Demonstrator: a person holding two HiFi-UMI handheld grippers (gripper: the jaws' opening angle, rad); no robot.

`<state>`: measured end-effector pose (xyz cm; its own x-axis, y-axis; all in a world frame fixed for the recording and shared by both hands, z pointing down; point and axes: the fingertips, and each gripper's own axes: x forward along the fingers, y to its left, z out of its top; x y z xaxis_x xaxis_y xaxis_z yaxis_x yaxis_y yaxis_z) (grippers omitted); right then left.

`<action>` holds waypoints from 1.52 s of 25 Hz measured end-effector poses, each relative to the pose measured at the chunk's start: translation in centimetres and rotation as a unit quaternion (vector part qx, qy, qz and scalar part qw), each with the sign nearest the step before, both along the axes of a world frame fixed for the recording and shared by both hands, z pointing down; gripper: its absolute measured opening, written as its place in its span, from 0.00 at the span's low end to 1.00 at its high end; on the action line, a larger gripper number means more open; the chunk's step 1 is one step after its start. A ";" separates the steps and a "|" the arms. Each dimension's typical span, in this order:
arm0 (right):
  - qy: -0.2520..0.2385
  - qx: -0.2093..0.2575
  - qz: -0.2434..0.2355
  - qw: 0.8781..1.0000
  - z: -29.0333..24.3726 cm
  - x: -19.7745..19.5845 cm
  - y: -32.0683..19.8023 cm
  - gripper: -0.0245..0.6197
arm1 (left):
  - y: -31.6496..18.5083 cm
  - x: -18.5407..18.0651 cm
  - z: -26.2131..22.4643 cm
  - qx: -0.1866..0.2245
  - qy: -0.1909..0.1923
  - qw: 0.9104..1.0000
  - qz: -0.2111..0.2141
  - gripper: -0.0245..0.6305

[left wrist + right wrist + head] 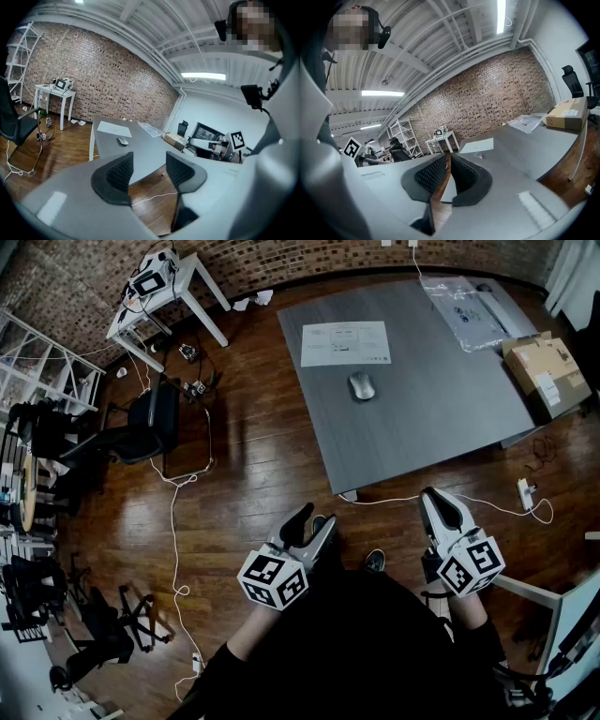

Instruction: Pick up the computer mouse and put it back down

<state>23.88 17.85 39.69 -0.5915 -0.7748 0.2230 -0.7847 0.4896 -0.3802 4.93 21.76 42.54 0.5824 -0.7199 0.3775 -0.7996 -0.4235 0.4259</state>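
The silver computer mouse [361,386] lies on the grey table [431,427], just below a white sheet of paper [344,342]. Both grippers hang over the wooden floor in front of the table, well short of the mouse. My left gripper [317,518] is open, and its pads [119,173] have nothing between them. In the left gripper view the mouse [122,140] shows far beyond the jaws. My right gripper [433,494] points at the table's near edge with its jaws almost together and empty [448,171]. In that view the mouse [478,155] is small, beside the paper.
A clear plastic bag [466,301] and a cardboard box [548,371] sit at the table's far right. A black office chair [141,423] and a white side table [169,296] stand to the left. White cables [173,521] trail over the floor.
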 end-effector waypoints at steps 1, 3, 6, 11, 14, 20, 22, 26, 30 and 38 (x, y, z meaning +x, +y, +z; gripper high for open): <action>0.005 0.000 0.002 1.000 0.2 -0.4 -1.0 0.10 | -0.9 -0.4 0.3 0.002 0.001 1.000 0.003 0.35; 0.015 0.003 0.005 1.000 0.7 -1.3 -3.1 0.10 | -2.8 -1.2 0.9 0.006 0.004 1.000 0.010 0.35; 0.030 0.004 0.012 0.999 1.3 -2.9 -6.7 0.10 | -6.5 -3.0 1.7 0.013 0.016 1.000 0.016 0.35; 0.048 -0.020 0.040 0.998 1.2 -6.4 -13.8 0.09 | -14.6 -7.0 0.9 0.027 0.055 0.998 0.025 0.35; 0.058 -0.045 0.060 0.995 0.5 -8.3 -18.5 0.11 | -18.5 -8.9 0.7 0.024 0.077 0.996 0.040 0.35; 0.143 -0.087 0.071 0.983 4.3 -10.1 -26.8 0.27 | -23.7 -12.1 2.8 -0.006 0.084 0.994 0.063 0.35; 0.173 -0.108 0.062 0.977 6.7 -10.4 -28.8 0.30 | -24.9 -12.7 3.7 -0.019 0.085 0.994 0.059 0.35; 0.218 -0.150 0.040 0.964 12.0 -11.1 -32.2 0.38 | -26.7 -13.1 4.8 -0.033 0.080 0.995 0.047 0.35; 0.282 -0.192 0.001 0.940 17.6 -11.8 -34.7 0.43 | -27.4 -13.3 4.8 -0.038 0.075 0.996 0.020 0.35; 0.342 -0.293 -0.027 0.892 26.2 -11.2 -36.2 0.51 | -27.6 -12.6 4.9 -0.044 0.072 0.996 0.000 0.35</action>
<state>12.69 -18.37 65.84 -0.1943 -0.3811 0.9039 -0.9124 0.4087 -0.0238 -7.69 -5.86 47.41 0.6359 -0.6870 0.3517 -0.7268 -0.3798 0.5723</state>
